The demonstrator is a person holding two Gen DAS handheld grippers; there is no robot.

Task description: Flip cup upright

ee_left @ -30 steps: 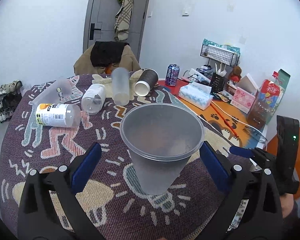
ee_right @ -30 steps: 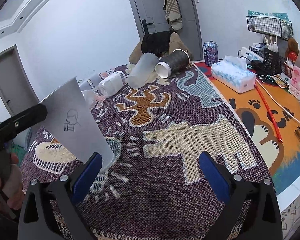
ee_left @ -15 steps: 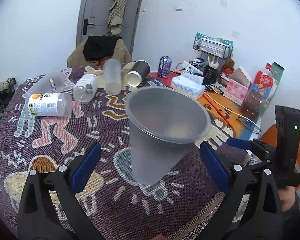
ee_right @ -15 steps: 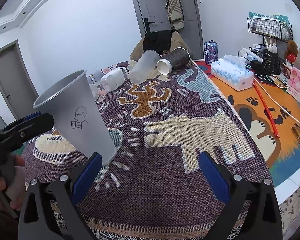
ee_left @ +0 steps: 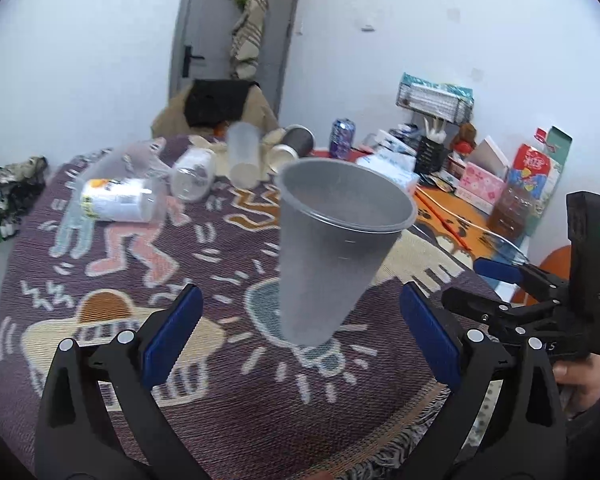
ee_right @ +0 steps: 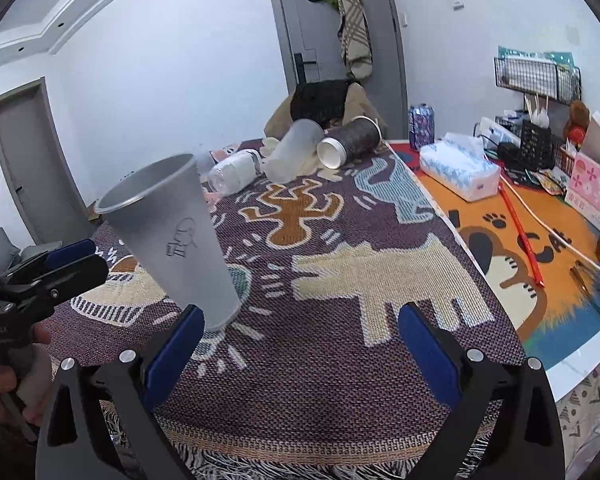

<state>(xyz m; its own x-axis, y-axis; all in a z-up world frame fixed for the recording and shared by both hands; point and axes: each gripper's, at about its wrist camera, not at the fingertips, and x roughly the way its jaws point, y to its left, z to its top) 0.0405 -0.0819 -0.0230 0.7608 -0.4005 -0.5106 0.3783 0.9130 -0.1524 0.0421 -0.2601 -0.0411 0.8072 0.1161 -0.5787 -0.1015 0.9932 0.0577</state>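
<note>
A frosted grey plastic cup [ee_left: 332,248] stands mouth up on the patterned rug, leaning in the fisheye. It also shows in the right wrist view [ee_right: 176,240], with a small line drawing on its side. My left gripper [ee_left: 300,336] is open; the cup stands just beyond its blue pads, untouched. My right gripper [ee_right: 300,348] is open and empty, to the right of the cup. The left gripper shows at the left edge of the right wrist view [ee_right: 48,272]. The right gripper shows at the right of the left wrist view [ee_left: 516,292].
Several cups and bottles lie on their sides at the far end of the rug [ee_right: 340,264]: a clear cup [ee_right: 296,148], a dark paper cup [ee_right: 352,140], a white bottle [ee_left: 116,200]. A tissue box [ee_right: 460,168], can and desk clutter sit on the orange mat at right.
The left gripper has pulled back and risen, so the cup sits farther from its pads and looks more upright. The right gripper has barely moved.
</note>
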